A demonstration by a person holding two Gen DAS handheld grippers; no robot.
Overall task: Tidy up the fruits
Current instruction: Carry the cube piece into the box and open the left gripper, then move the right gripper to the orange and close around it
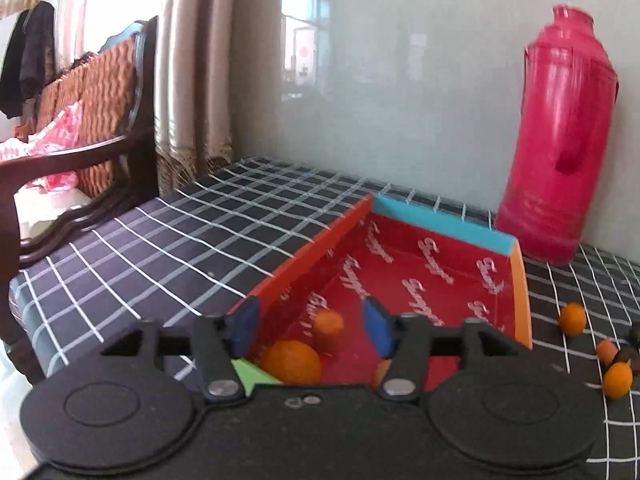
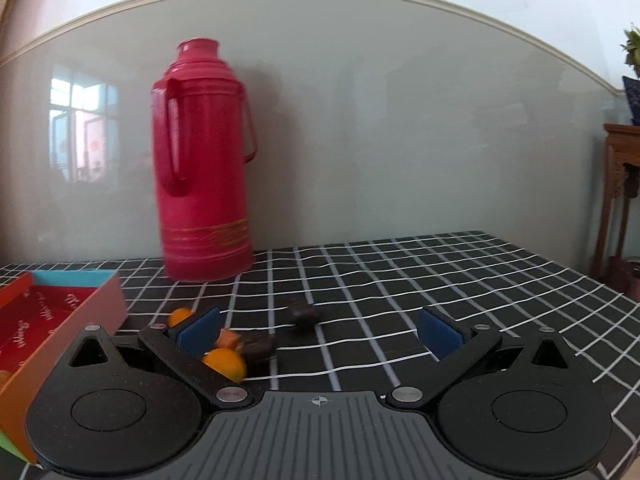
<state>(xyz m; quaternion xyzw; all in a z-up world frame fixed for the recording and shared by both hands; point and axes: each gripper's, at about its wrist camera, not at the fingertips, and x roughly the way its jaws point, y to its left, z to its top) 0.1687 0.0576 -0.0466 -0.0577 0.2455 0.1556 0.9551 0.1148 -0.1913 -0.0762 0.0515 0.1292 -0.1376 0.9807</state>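
A shallow box [image 1: 436,220] with a red printed floor and a red, cyan and orange rim sits on the checked tablecloth. My left gripper [image 1: 311,328] hovers over its near end, open; a small orange piece [image 1: 328,324] shows in the gap, touching neither pad. A round orange fruit [image 1: 292,362] lies in the box's near corner. To the right of the box, loose fruits lie on the cloth: small oranges [image 2: 226,362] [image 2: 180,316], an orange-red piece [image 2: 229,338] and dark pieces [image 2: 260,346] [image 2: 304,314]. My right gripper [image 2: 320,336] stands wide open just right of that cluster, holding nothing.
A tall pink thermos [image 2: 204,168] stands against the wall behind the box and fruits. A dark wooden chair [image 1: 100,92] with a woven back is beyond the table's left edge. A carved wooden stand [image 2: 620,184] is past the table's right side.
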